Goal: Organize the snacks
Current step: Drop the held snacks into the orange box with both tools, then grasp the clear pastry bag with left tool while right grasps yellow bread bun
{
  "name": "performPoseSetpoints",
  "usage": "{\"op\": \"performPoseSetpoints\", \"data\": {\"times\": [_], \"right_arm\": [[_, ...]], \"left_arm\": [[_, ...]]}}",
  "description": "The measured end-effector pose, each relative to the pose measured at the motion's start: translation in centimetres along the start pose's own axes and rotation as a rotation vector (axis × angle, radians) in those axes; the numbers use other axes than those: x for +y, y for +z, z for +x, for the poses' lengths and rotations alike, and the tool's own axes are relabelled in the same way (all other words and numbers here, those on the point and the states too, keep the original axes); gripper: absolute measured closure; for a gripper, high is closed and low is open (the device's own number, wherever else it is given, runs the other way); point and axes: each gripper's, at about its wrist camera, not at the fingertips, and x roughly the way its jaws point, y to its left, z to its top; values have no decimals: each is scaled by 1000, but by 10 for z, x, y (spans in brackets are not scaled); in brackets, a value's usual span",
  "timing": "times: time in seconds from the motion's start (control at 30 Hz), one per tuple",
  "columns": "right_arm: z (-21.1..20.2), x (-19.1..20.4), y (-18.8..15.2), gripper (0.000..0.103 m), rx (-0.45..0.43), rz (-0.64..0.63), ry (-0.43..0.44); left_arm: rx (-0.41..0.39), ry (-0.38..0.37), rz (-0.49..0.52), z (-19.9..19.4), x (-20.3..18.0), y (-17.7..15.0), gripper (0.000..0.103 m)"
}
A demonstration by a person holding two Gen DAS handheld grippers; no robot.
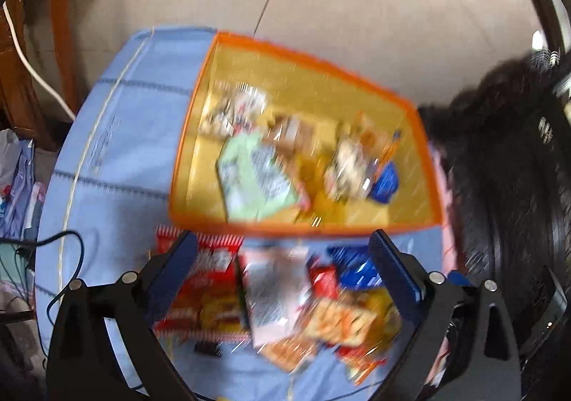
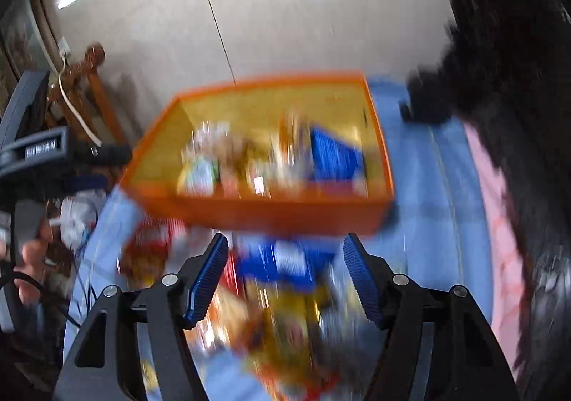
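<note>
Both hand-held grippers [image 1: 282,269] [image 2: 285,276] gape empty above loose snacks [image 1: 285,301].

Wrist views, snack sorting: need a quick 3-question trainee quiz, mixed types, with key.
1. True or false: the left tongs are clamped on a packet.
2. Where does the pale green snack packet lie? A) in the orange-rimmed yellow plastic basket B) on the light blue cloth C) between the right tongs
3. Fill in: the loose pile of snack packets lies on the cloth on the ____ side of the basket, seen from the tongs.

Key: 1 false, both tongs stand open with nothing gripped; 2 A; 3 near.
</note>
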Motion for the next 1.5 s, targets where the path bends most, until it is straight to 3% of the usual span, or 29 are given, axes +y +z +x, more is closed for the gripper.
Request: {"op": "performPoseSetpoints", "data": {"times": [0.1, 0.33, 0.47, 0.57, 0.7, 0.9, 1.0, 1.03, 1.1, 1.3, 1.4, 1.5], "right_arm": [[-10, -4, -45, 21, 55, 17, 5], [-10, -3, -103, 19, 155, 55, 18], [-7, -3, -113, 19, 190, 114, 48], [-8, 0, -115, 19, 188, 122, 62], [-10, -3, -120, 14, 188, 141, 55], [-11, -7, -123, 14, 195, 160, 50], [-11, -7, -122, 14, 194, 156, 49], [-11, -7, -122, 14, 195, 156, 48], [-10, -6, -121, 14, 194, 150, 38], [-12, -2, -106, 14, 132, 91, -3], [-2, 6, -88, 14, 135, 61, 30], [23, 13, -67, 14, 144, 39, 21]], "left_arm": [[45, 31, 79, 12, -7, -30, 9], [113, 90, 432, 34, -55, -95, 9], [105, 166, 624, 42, -81, -119, 9], [116, 175, 667, 48, -86, -124, 9], [155, 162, 658, 61, -92, -123, 8], [261, 11, 445, 82, -93, -106, 7], [267, 2, 373, 94, -87, -98, 5], [274, 6, 360, 98, -85, -97, 5], [277, 45, 347, 105, -79, -95, 26], [154, 117, 381, 67, -72, -97, 28], [158, 109, 359, 49, -60, -102, 28], [157, 161, 340, 42, -44, -110, 28]]}}
